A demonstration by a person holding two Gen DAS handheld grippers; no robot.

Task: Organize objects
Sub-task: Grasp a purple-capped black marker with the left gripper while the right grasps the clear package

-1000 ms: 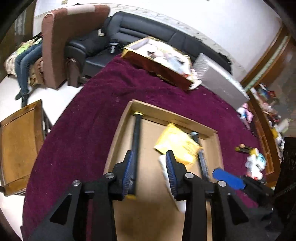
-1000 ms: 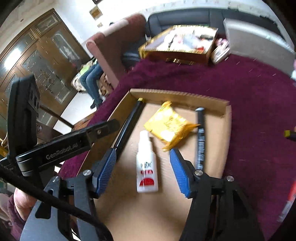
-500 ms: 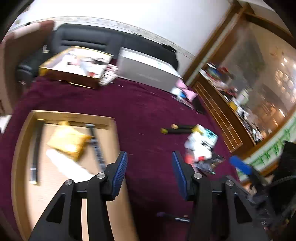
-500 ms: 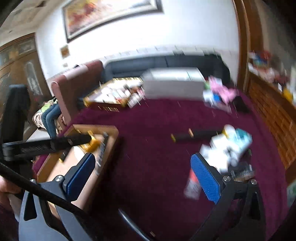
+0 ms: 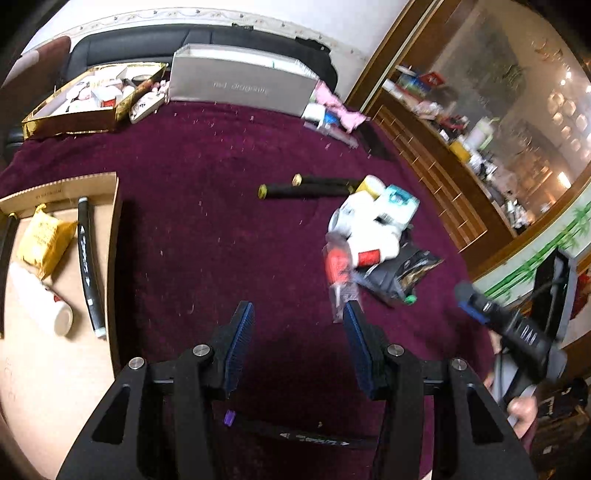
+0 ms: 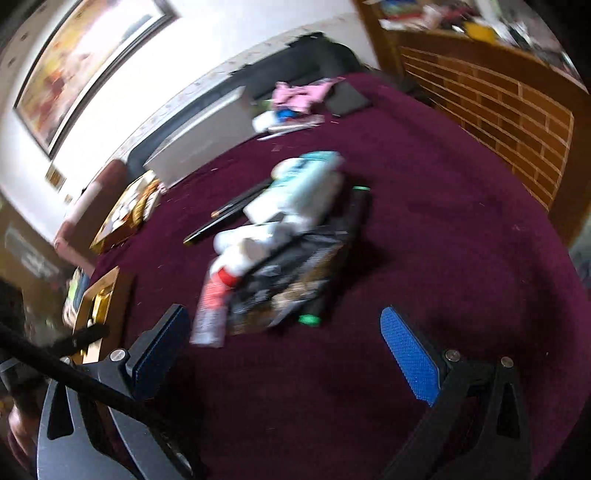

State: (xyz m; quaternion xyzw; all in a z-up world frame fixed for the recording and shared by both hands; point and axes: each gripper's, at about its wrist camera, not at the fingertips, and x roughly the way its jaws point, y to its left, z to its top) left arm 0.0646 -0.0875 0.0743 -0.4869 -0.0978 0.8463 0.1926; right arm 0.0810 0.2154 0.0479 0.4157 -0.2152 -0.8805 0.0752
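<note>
Two empty grippers hang over a purple cloth (image 5: 207, 206). The left gripper (image 5: 297, 343) has fingers partly apart; the right gripper (image 6: 291, 354) gapes wide. A pile of clutter (image 6: 291, 229) lies just ahead; a cardboard tray (image 5: 110, 229) sits left.

wall (image 5: 325, 22): white | sofa (image 5: 147, 40): black | cabinet (image 5: 443, 155): wooden

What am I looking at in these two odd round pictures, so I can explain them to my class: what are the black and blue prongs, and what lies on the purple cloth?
A person holds a two-finger gripper in each hand; a camera on each looks forward along its fingers. One picture shows the left gripper, the other the right gripper. Both are open and hold nothing. On the cloth lies a pile of bottles and packets. A cardboard tray at the left holds a yellow packet, a white bottle and a black pen.
</note>
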